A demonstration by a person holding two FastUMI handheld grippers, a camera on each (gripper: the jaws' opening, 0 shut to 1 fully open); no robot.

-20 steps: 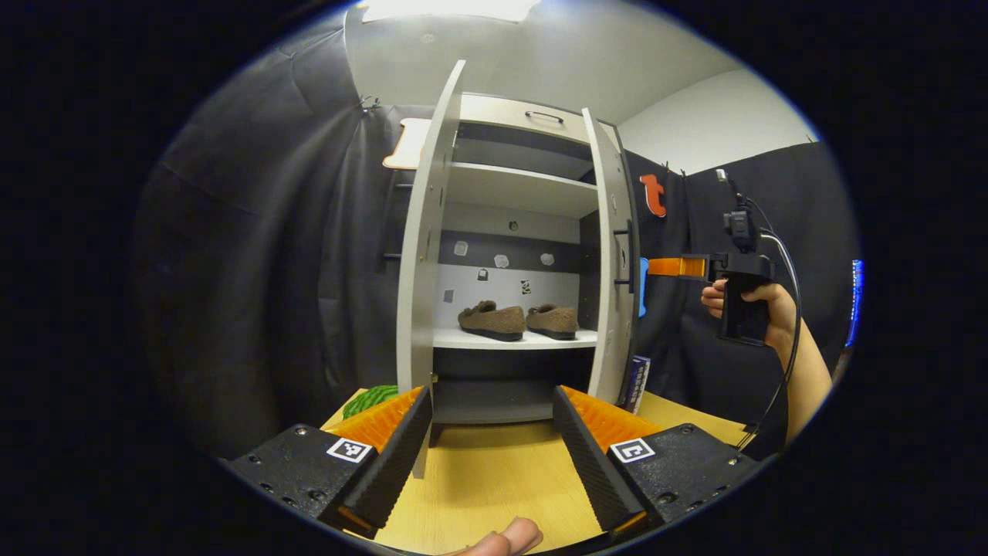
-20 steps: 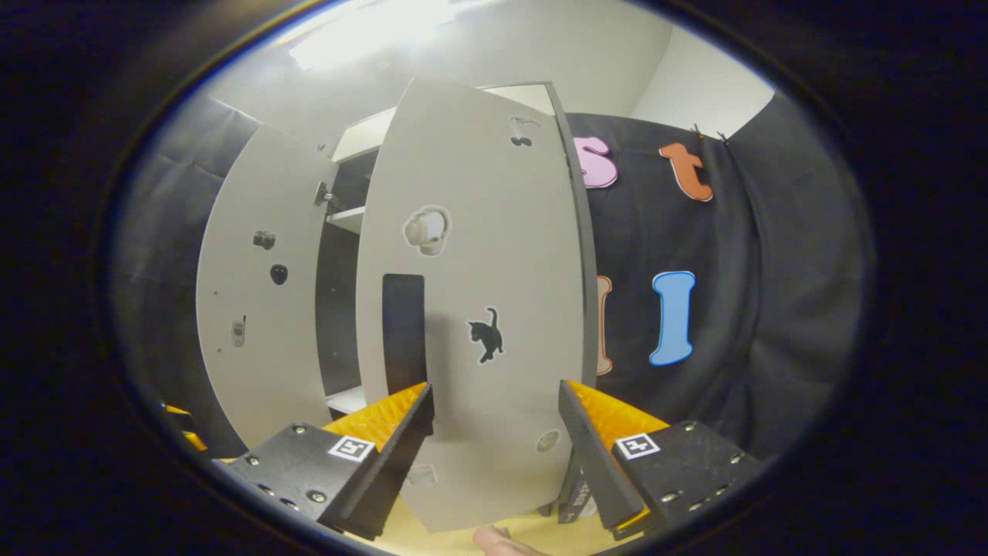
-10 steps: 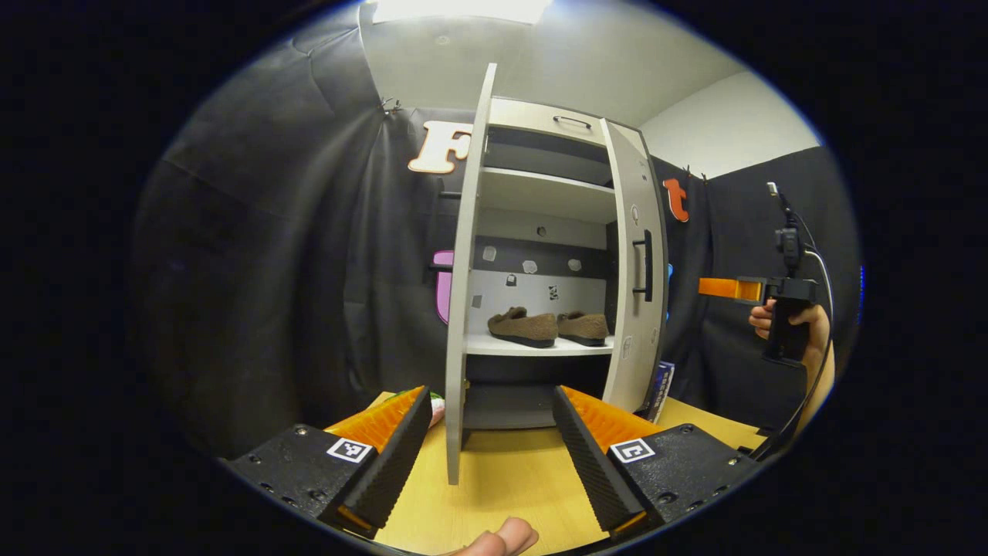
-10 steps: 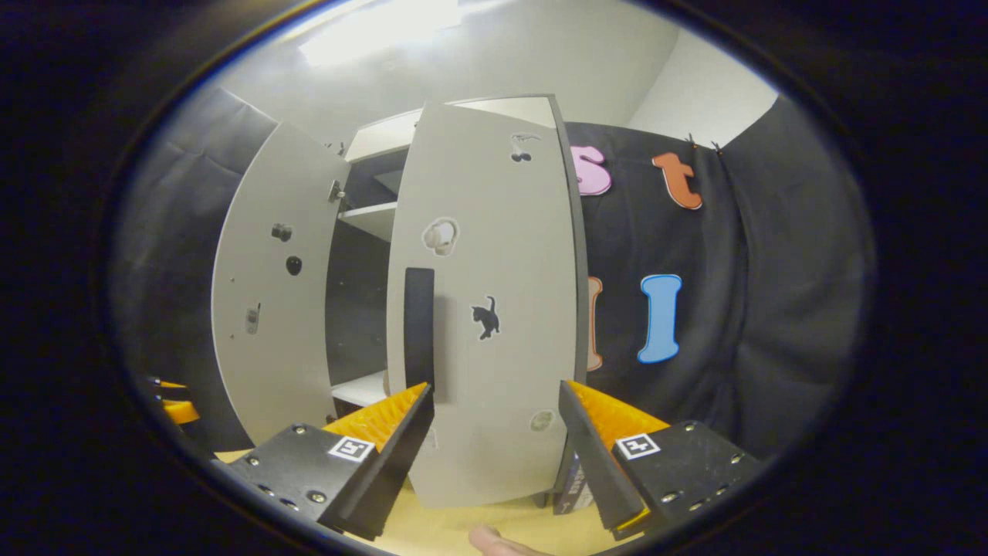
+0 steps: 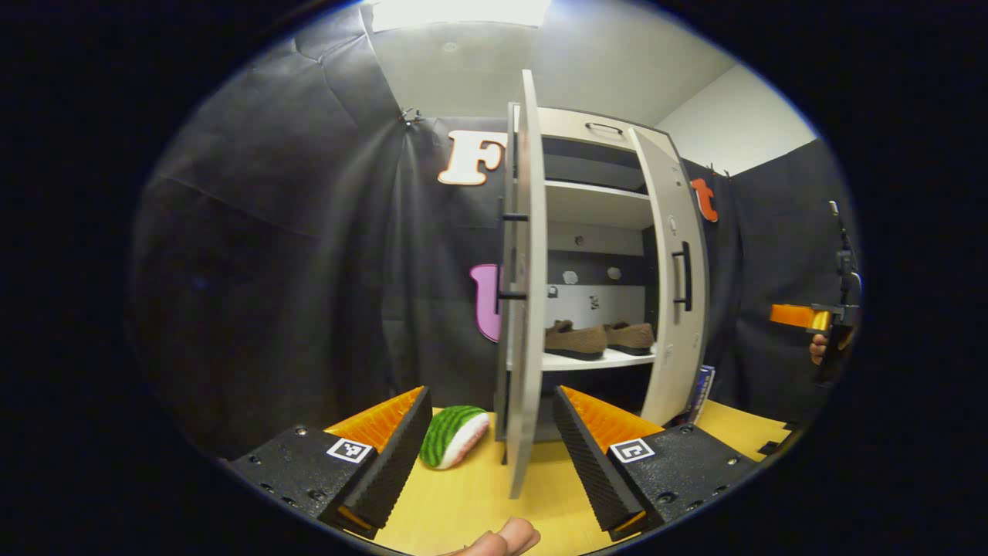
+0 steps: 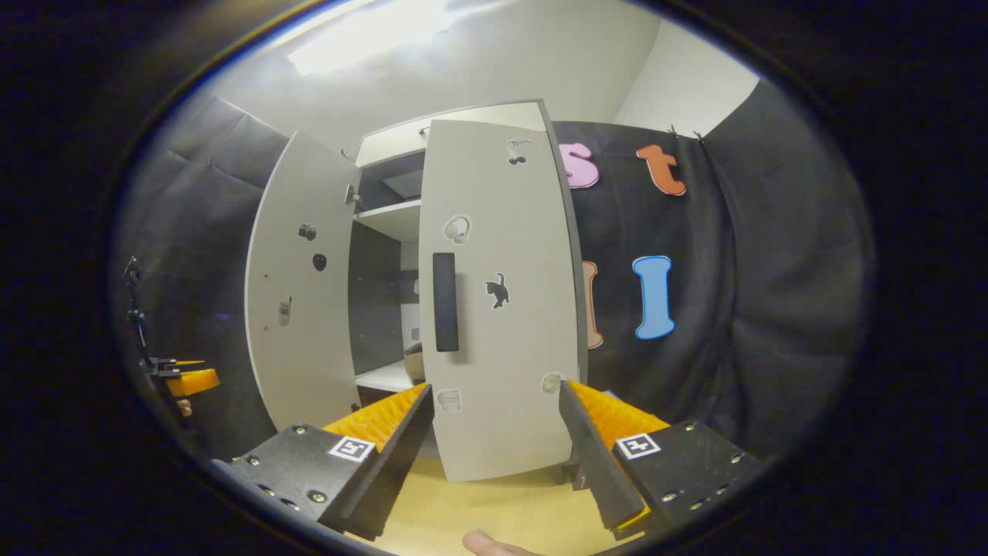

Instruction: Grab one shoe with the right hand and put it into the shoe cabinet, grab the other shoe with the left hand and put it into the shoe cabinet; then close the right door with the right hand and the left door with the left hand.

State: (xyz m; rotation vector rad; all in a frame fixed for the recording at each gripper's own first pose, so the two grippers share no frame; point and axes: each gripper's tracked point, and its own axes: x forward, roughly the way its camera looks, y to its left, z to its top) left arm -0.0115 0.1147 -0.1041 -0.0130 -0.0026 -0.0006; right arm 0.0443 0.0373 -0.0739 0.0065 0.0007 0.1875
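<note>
Two shoes [image 5: 598, 340] sit shelved beyond open, empty jaws.

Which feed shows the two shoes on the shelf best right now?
The left gripper view: both brown shoes sit side by side on the white shelf, between the open doors. The right gripper view shows just a sliver of one shoe past the right door.

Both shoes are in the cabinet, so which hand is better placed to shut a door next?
Probably right: the right gripper faces the right door and its handle; the left gripper sees the left door edge-on.
</note>
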